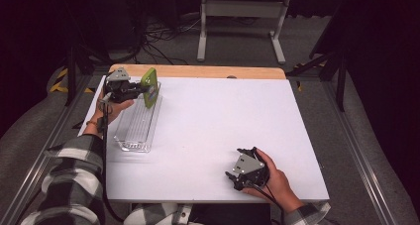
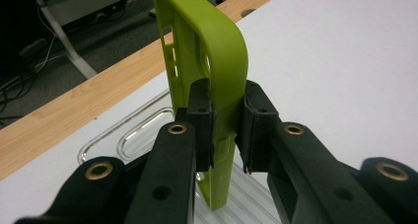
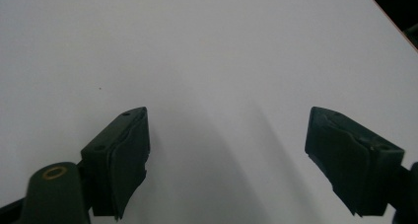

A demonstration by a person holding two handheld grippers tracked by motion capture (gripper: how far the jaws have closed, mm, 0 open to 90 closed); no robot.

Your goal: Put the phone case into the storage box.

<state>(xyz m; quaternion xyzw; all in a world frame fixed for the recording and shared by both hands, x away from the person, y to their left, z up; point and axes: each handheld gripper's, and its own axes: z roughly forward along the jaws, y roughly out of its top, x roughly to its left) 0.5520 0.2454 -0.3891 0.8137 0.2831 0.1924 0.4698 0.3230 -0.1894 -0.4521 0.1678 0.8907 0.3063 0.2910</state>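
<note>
The place looks like a lab or recording studio: a white table [image 1: 213, 116] on a wooden bench, dark surroundings, cables [image 1: 158, 39] on grey floor, and a metal desk frame [image 1: 241, 17] behind.

We see the left tongs [image 1: 143, 89] pinching a lime-green plastic phone case [image 1: 149, 87] upright over the clear ribbed plastic tray [image 1: 136, 127] on the white bench [image 1: 223, 126]; the right tongs [image 1: 232, 179] rest near the front edge.

White table [image 1: 218, 116] lies open; clear tray [image 1: 138, 126] and upright green case [image 1: 149, 86] block its left.
</note>
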